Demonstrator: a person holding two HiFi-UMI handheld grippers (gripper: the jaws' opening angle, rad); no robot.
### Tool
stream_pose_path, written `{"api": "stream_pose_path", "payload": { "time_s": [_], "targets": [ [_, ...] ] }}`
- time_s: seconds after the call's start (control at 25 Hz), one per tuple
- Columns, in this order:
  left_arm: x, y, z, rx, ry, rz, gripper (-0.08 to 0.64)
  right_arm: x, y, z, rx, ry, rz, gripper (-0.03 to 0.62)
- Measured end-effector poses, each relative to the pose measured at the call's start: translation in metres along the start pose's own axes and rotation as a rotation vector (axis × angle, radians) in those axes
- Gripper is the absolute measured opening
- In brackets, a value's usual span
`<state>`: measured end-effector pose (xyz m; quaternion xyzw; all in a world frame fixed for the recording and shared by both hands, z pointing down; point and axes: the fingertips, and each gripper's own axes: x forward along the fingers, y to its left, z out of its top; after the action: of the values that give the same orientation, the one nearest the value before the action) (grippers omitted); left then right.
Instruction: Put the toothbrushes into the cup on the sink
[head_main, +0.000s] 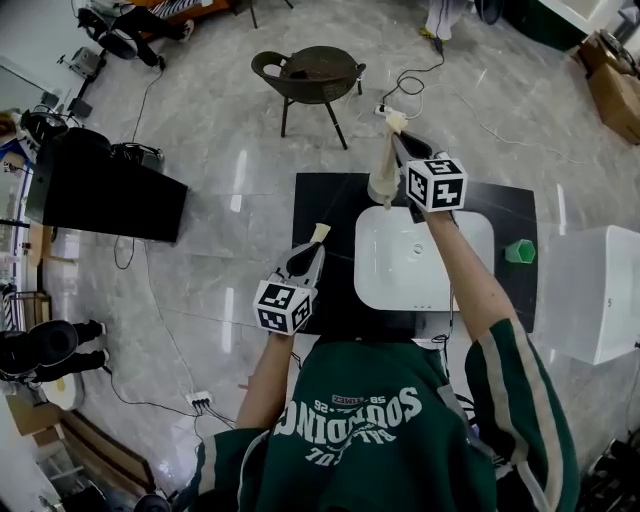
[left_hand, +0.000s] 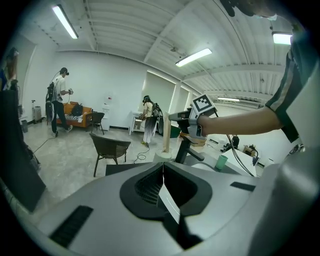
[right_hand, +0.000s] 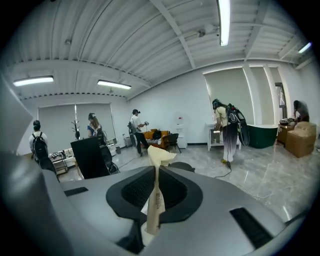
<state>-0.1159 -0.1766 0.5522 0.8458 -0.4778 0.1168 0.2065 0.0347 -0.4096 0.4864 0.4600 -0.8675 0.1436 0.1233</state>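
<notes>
Cream-wrapped, one toothbrush (head_main: 320, 233) sits clenched in the left gripper (head_main: 311, 252) just off the sink's (head_main: 372, 290) left edge. Farther out, the right gripper (head_main: 401, 143) is clamped on a second toothbrush (head_main: 395, 122) over the basin's far side. Neither is in the green cup (head_main: 519, 251) on the right ledge yet, so I'd say both drops remain.

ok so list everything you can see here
wrapped toothbrush: two, cream, one in each tongs
cup: one, green, on counter right of sink
sink: one, white, set in black counter
faucet: one, black, behind sink
post stand: one, pale, sink's back left corner
chair: one, dark, beyond counter
cabinet: one, black, left of counter
left tongs: grey, shut on wrapped toothbrush
right tongs: grey, shut on wrapped toothbrush, above faucet
</notes>
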Motion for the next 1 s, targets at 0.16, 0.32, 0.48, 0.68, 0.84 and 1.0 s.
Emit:
{"api": "stream_pose_path", "payload": {
  "time_s": [0.16, 0.32, 0.48, 0.68, 0.84, 1.0],
  "targets": [
    [-0.009, 0.007, -0.006, -0.009, 0.010, 0.021, 0.012, 0.005, -0.007, -0.031, 0.038, 0.041, -0.026, 0.057],
    [-0.016, 0.014, -0.013, -0.020, 0.019, 0.037, 0.012, 0.007, 0.000, -0.062, 0.049, 0.104, -0.023, 0.057],
    [-0.019, 0.018, -0.015, -0.025, 0.027, 0.040, 0.012, 0.012, 0.008, -0.087, 0.040, 0.180, -0.015, 0.058],
    [-0.021, 0.020, -0.016, -0.032, 0.024, 0.049, 0.012, 0.013, 0.006, -0.097, 0.056, 0.192, -0.031, 0.058],
    [-0.024, 0.021, -0.019, -0.039, 0.025, 0.058, 0.012, 0.013, 0.006, -0.099, 0.058, 0.201, -0.030, 0.058],
    [-0.025, 0.021, -0.020, -0.046, 0.022, 0.064, 0.012, 0.013, 0.006, -0.100, 0.063, 0.197, -0.026, 0.058]
  ]
}}
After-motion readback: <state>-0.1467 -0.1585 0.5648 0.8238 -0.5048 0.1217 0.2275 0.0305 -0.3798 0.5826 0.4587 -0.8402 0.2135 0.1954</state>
